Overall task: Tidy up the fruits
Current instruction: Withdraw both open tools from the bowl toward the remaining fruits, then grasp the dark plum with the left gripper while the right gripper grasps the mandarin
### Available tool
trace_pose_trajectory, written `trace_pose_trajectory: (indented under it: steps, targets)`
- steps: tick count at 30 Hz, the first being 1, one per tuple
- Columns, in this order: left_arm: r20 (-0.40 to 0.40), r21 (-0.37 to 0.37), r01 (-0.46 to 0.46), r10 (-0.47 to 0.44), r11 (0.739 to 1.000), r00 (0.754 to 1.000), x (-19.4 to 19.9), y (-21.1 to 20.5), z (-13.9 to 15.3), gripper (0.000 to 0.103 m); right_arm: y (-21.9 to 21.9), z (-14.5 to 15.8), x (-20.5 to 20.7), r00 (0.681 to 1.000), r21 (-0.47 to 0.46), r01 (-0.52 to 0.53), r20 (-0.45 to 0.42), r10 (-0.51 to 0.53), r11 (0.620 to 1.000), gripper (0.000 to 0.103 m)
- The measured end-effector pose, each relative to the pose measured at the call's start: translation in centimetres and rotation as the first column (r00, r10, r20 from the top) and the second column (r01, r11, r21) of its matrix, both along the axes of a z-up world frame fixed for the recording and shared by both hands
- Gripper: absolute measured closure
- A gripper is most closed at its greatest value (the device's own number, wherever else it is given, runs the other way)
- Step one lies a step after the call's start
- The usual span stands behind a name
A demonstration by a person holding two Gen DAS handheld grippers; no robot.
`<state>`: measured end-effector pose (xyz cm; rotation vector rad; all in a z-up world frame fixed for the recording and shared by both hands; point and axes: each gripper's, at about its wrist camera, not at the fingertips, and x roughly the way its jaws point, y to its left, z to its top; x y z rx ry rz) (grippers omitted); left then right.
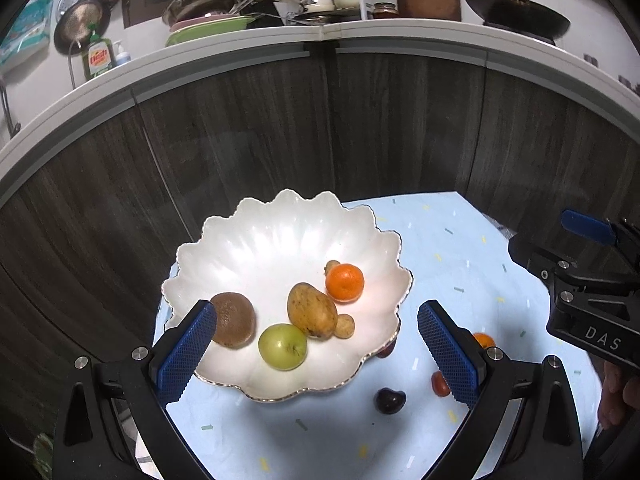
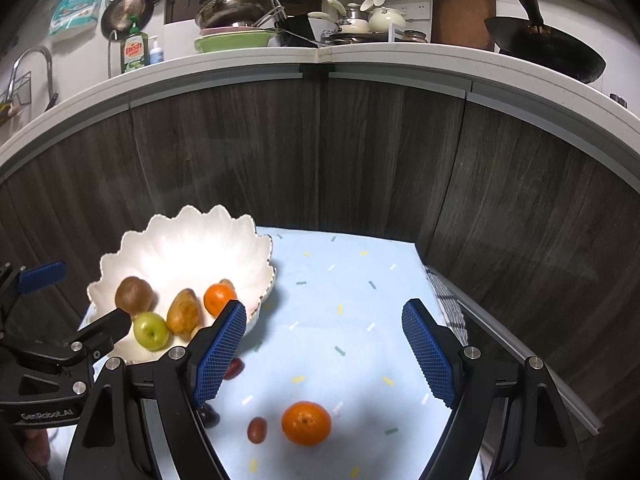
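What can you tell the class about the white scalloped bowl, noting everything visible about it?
The white scalloped bowl looks like glossy ceramic with a wavy, petal-like rim edged in a thin metallic line. It sits upright on the light blue patterned tablecloth, at its left side near the dark wooden cabinet. Inside lie a brown kiwi, a green apple, a yellowish mango, an orange mandarin and small brownish fruits. No gripper touches it.

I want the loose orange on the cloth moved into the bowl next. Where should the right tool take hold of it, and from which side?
Grip the loose orange across its widest middle, coming down from above with the open right tool. It is round, sits stem-up and apart from the small red fruit beside it, so both sides look free for the pads.
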<state>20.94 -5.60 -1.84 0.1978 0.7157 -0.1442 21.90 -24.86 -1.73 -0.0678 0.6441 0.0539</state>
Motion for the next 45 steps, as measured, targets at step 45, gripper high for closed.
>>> trace_pose_trajectory:
  steps: [45]
  targets:
    - [-0.057,0.012,0.063,-0.062,0.998,0.996,-4.1,-2.8,-9.6,0.016,-1.5,-9.8,-3.2,0.991,0.009,-0.042,-0.124,0.043,0.999,0.022]
